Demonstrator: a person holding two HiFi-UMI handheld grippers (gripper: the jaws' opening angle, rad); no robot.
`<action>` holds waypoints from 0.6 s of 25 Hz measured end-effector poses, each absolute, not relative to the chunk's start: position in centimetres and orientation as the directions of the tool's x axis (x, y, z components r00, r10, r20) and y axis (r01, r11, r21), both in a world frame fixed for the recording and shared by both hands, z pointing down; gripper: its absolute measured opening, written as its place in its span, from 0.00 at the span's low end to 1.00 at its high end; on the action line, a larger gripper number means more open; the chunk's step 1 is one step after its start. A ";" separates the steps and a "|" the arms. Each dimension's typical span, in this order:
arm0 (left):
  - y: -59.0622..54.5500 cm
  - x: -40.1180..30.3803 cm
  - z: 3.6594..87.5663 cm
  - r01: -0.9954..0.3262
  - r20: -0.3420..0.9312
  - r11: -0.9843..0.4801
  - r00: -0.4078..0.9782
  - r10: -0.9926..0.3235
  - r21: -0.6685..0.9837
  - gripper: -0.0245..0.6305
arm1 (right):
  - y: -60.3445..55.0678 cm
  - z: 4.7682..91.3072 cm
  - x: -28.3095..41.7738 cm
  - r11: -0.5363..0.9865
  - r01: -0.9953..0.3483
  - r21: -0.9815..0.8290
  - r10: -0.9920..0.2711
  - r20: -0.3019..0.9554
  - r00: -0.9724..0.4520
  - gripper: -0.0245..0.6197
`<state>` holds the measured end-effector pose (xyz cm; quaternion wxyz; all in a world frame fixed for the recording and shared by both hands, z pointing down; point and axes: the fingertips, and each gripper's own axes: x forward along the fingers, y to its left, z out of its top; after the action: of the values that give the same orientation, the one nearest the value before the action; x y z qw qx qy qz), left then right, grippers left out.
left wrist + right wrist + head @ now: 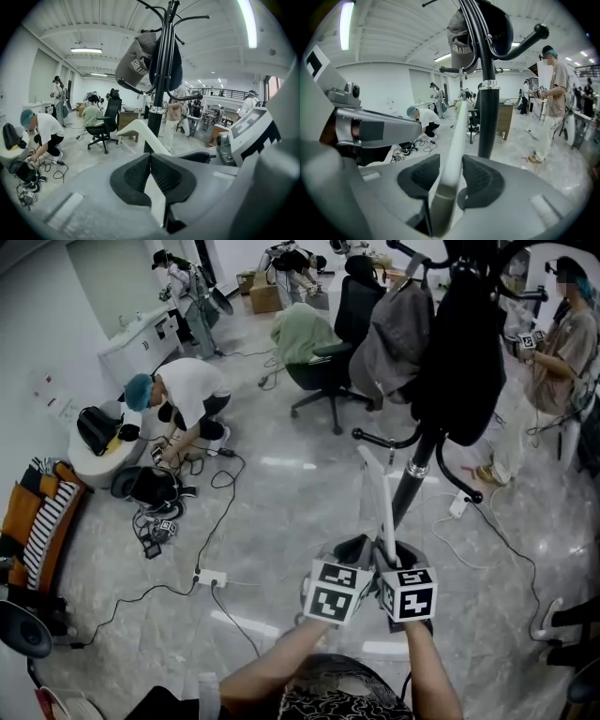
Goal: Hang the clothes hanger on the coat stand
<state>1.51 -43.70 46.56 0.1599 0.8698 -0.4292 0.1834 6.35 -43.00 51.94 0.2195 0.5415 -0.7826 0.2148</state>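
Note:
I hold a white clothes hanger [380, 498] upright in front of the black coat stand [412, 474]. My left gripper [361, 551] is shut on the hanger's lower part. In the left gripper view its pads meet at the left gripper [150, 161], and the hanger [140, 131] runs on toward the stand's pole [159, 93]. My right gripper [396, 554] sits beside the left one. In the right gripper view the hanger's arm [457, 136] stands between the right gripper's [451, 165] spread pads, with a slim gap at the left pad. The stand's pole [486, 112] rises just behind.
A grey cap [394, 334] and a dark garment [464, 343] hang on the stand. A black office chair [328, 352] stands behind it. One person crouches at left [183, 395], another stands at right [558, 352]. Cables and a power strip [211, 577] lie on the floor.

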 end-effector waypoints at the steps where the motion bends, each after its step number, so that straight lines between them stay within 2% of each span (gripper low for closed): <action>1: -43.6 1.6 46.5 -0.807 0.455 -0.578 0.562 -0.691 0.119 0.05 | -43.0 51.7 6.5 0.321 -0.942 -0.095 -0.759 0.569 -0.316 0.26; 15: -40.6 2.5 45.2 -0.824 0.436 -0.557 0.542 -0.719 0.106 0.05 | -40.5 47.1 7.2 0.372 -0.928 -0.036 -0.811 0.473 -0.344 0.26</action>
<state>2.49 -40.55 45.24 0.1507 0.8651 -0.4456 0.1741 7.22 -40.52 47.08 0.1921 0.5397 -0.8055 0.1514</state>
